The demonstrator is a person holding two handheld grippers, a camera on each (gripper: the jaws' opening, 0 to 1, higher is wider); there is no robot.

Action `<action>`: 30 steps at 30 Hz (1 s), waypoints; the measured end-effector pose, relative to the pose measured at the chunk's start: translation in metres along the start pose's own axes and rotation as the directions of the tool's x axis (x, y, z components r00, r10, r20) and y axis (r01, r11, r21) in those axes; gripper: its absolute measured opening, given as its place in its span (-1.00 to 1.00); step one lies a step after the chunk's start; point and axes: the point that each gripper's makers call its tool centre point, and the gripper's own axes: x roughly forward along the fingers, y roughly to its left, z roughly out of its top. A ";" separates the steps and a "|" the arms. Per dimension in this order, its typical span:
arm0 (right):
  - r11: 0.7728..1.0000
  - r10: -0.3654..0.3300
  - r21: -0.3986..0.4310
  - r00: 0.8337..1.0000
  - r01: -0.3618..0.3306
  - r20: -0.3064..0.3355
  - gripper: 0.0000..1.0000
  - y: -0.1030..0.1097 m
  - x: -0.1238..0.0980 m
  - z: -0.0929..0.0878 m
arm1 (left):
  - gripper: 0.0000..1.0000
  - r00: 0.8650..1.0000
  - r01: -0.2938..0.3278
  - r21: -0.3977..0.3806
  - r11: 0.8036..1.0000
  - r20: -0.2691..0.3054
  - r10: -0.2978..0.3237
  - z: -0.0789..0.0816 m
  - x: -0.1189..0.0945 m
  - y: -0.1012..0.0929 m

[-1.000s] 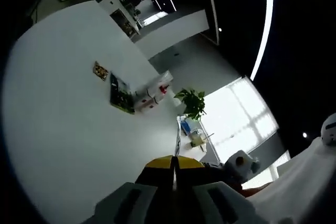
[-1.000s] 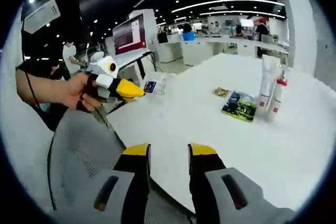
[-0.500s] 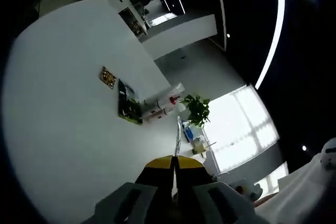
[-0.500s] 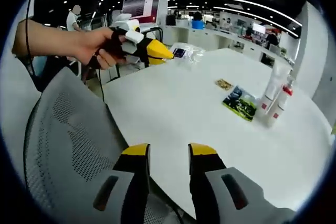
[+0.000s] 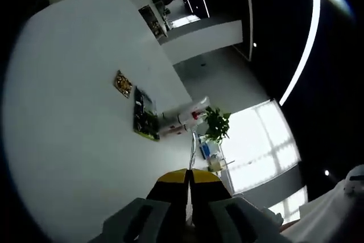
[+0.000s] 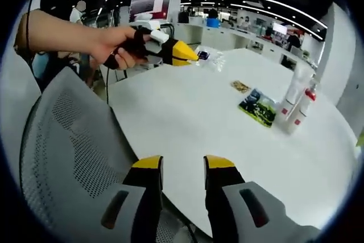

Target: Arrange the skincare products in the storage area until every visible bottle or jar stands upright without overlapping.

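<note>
White tube (image 6: 294, 96) and red-capped bottle (image 6: 301, 110) upright on tabletop (image 6: 187, 118); left gripper (image 6: 183, 54) jaws pressed together, right gripper (image 6: 183, 165) jaws spread, empty.

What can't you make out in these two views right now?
- Labels on the white tube and the red-capped bottle, right gripper view: too small to read.
- Print on the green packet, and what the small gold item is: too small.
- Contents of the clear bag: partly behind the left tool.
</note>
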 end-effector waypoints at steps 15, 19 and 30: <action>1.000 0.001 0.004 1.000 -0.001 -0.009 -0.48 0.000 0.000 -0.002 | -0.98 1.000 -0.018 -0.045 0.999 0.008 0.018 0.007 0.007 0.018; 1.000 0.000 0.005 1.000 0.000 -0.010 -0.49 -0.001 0.001 -0.002 | -0.98 0.999 -0.032 -0.056 0.998 0.010 0.032 0.014 0.010 0.026; 1.000 -0.010 0.008 1.000 0.010 -0.013 -0.49 -0.003 0.001 -0.003 | -0.98 0.998 -0.055 -0.071 0.996 0.003 0.055 0.032 0.019 0.037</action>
